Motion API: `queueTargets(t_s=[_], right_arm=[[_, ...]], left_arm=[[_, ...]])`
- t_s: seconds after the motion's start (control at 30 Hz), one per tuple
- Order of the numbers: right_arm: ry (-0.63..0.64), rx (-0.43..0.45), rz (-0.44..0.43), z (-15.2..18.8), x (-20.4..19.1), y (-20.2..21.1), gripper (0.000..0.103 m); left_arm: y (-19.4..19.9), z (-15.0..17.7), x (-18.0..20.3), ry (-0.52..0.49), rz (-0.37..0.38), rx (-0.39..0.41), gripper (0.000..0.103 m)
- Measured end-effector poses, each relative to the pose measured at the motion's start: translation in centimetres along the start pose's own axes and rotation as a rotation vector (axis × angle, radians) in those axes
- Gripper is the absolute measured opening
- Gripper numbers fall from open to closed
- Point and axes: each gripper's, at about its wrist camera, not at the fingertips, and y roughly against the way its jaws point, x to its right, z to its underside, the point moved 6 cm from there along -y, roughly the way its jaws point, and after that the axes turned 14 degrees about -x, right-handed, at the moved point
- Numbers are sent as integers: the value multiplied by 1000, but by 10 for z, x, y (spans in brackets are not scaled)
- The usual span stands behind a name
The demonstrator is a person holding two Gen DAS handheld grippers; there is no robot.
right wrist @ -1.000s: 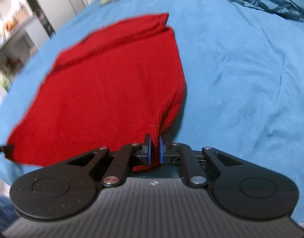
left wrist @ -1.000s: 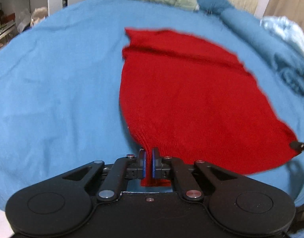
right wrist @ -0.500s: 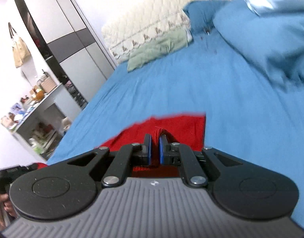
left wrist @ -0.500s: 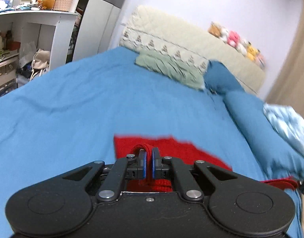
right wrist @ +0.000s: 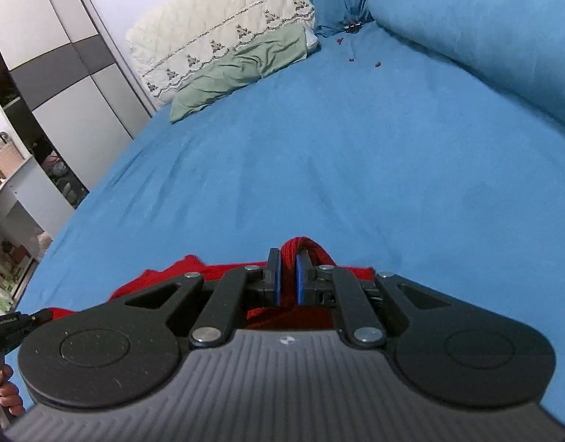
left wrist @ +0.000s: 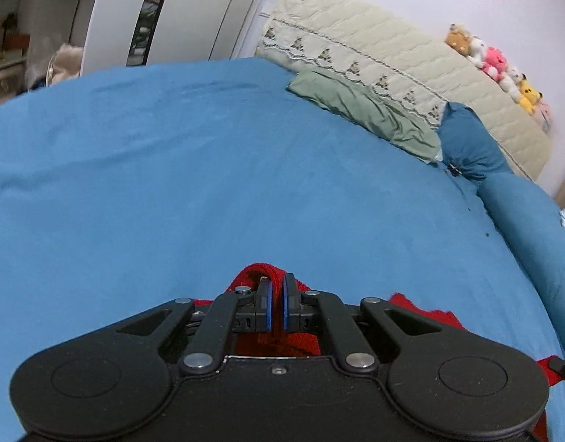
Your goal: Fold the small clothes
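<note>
Left wrist view: the red garment (left wrist: 258, 272) was pinched by the closed left gripper (left wrist: 276, 307) and closed right gripper (right wrist: 289, 276) at 6 o'clock above the bed (left wrist: 171, 184), folding judged unfinished.

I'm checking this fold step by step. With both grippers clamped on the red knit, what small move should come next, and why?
Probably lower both together onto the blue sheet ahead, then release. The left gripper and right gripper each pinch a bunched corner of the red knit, most of which is hidden beneath them, so nothing shows the fold laid flat yet.
</note>
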Motion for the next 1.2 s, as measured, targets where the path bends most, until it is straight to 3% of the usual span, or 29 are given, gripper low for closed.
queueTargets(t_s=[0.07, 0.1, 0.13, 0.17, 0.2, 0.23, 0.37, 0.43, 0.57, 0.7, 0.83, 0.9, 1.03, 1.1, 1.2], right_arm=[[-13, 11, -1, -3, 5, -13, 27], [-25, 17, -4, -6, 7, -19, 35], [-29, 30, 2, -8, 8, -20, 58], [-28, 48, 15, -7, 10, -17, 69], [-16, 73, 32, -7, 9, -11, 80], [7, 104, 36, -1, 6, -1, 83], [158, 133, -21, 31, -17, 29, 88], [211, 85, -34, 49, -27, 27, 88], [243, -14, -53, 76, -34, 11, 88], [216, -68, 9, 88, -15, -11, 87], [139, -30, 71, 85, 9, -11, 87], [121, -33, 50, 84, 15, -5, 88], [115, 18, 61, 76, 13, 30, 88], [127, 51, 87, 76, 8, 61, 88], [152, 67, 145, 78, -1, 102, 92]], left_arm=[[-2, -4, -4, 10, -5, 8, 9], [0, -7, -7, 20, -16, 23, 13], [6, -10, -8, 31, -18, 38, 34], [13, -13, -10, 43, -9, 53, 57], [24, -12, -10, 45, 7, 76, 63], [35, -11, -7, 27, 18, 102, 65], [72, 11, 13, -140, 5, 123, 69], [72, 28, 22, -199, 43, 70, 71], [50, 58, 21, -236, 56, -54, 71], [30, 78, 6, -251, 5, -118, 71], [32, 83, -10, -217, -23, -104, 71], [38, 85, -13, -203, -18, -105, 71], [75, 80, 5, -232, -26, -37, 71], [99, 79, 25, -265, -33, 2, 75], [130, 79, 58, -274, -8, 37, 100]])
